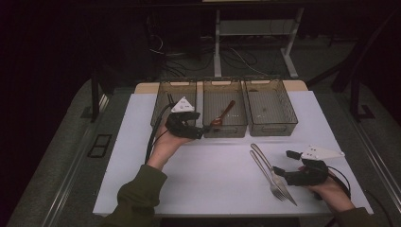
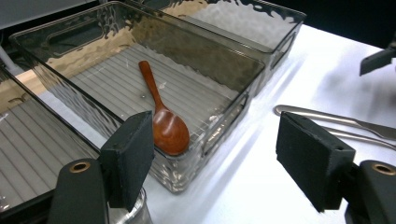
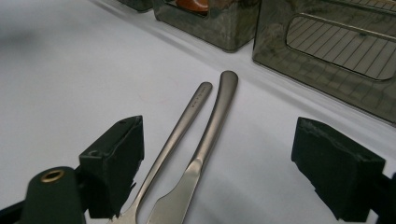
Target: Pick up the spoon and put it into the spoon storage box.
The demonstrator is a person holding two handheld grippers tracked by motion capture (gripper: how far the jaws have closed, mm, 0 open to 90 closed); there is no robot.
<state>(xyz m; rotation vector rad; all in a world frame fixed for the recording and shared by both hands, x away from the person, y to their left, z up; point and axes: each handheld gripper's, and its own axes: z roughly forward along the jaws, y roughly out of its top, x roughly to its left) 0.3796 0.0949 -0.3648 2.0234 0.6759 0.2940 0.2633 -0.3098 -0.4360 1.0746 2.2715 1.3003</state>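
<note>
You're looking out over a white worktop (image 1: 213, 184) lit brightly against a dark room. Beyond it stands a pale desk frame (image 1: 255, 33) with cables (image 1: 189, 59) tangled on the grey floor (image 1: 56, 156), and black stand legs (image 1: 96, 97) rise at either side.

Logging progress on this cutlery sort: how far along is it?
Done: the brown wooden spoon lies in the middle clear plastic bin. In hand: nothing; the left tool stands open near that bin, the right tool open around the steel fork and steel knife. Left: both still lie on the white table.
</note>
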